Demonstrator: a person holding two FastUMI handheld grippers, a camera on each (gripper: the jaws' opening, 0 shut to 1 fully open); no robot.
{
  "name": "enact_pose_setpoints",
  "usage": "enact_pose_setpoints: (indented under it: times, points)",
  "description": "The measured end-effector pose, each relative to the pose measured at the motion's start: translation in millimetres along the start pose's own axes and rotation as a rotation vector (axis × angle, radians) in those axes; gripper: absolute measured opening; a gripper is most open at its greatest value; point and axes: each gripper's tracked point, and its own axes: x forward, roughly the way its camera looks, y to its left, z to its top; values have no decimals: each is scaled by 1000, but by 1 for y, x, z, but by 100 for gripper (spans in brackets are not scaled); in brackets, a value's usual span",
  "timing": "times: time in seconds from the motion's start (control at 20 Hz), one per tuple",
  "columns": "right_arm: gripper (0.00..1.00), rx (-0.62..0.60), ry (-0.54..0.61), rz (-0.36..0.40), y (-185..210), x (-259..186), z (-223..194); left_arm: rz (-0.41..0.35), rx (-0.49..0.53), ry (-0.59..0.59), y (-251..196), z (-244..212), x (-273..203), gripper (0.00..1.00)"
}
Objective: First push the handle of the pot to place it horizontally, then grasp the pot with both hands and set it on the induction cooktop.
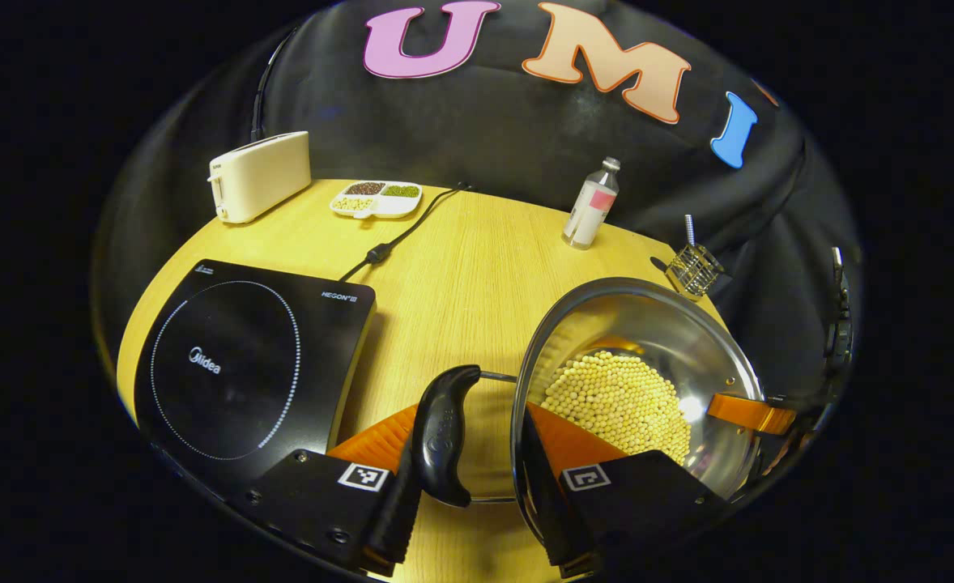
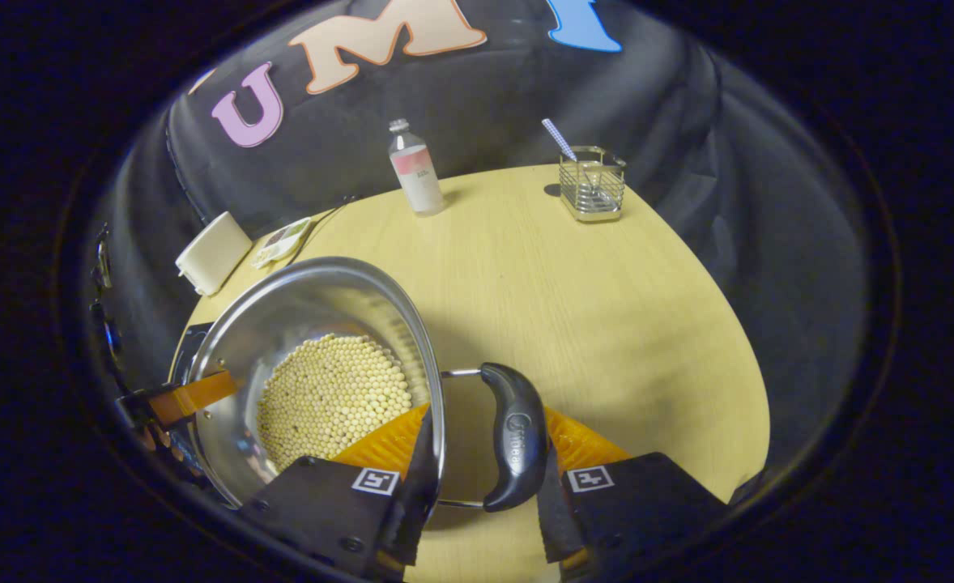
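In the left gripper view, at 4 o'clock: a steel pot (image 1: 687, 348), a heap of pale beans (image 1: 619, 401) inside. Not on the cooktop (image 1: 234, 364), off at 8 o'clock, with bare table (image 1: 461, 275) between the two. Hard to tell whether resting on the wood or lifted off it.

At 6 o'clock: the left gripper (image 1: 465, 417), narrowed around the pot's side. One finger outside against the black handle (image 1: 442, 433), the other just inside the rim, so handle and wall both sit within the jaws. Handle set level on its wire loop, out at the pot's 9 o'clock.

Across the pot at 3 o'clock, on the far rim: a finger of the right gripper (image 1: 756, 413).

In the right gripper view, much the same from the other side. Right gripper at 6 o'clock, narrowed likewise, one finger inside the rim and one outside against the second handle (image 2: 517, 437). Pot at 8 o'clock.

Toward the back of the table in the left gripper view:
- at 10 o'clock, a cream toaster (image 1: 260, 176);
- at 11 o'clock, a white tray (image 1: 376, 198) of sorted grains, with a black cable (image 1: 396, 243) running from near it to the cooktop;
- at 1 o'clock, a bottle (image 1: 592, 206), upright;
- at 2 o'clock, a wire basket (image 1: 694, 269), just behind the pot.
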Motion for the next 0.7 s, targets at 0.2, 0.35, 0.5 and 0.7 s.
enact_pose_setpoints:
  times: [0.2,0.35,0.5,0.7]
  points:
    - [55,10,7,8,26,-17,1,14,9,0,18,12,-25,63]
    - [60,9,-8,1,53,-25,0,2,-8,4,41,19,-35,64]
    - [55,29,-14,-13,90,-32,-7,-8,13,23,75,28,-41,63]
    - [55,50,-20,-15,149,-32,-16,-10,21,32,130,42,-53,63]
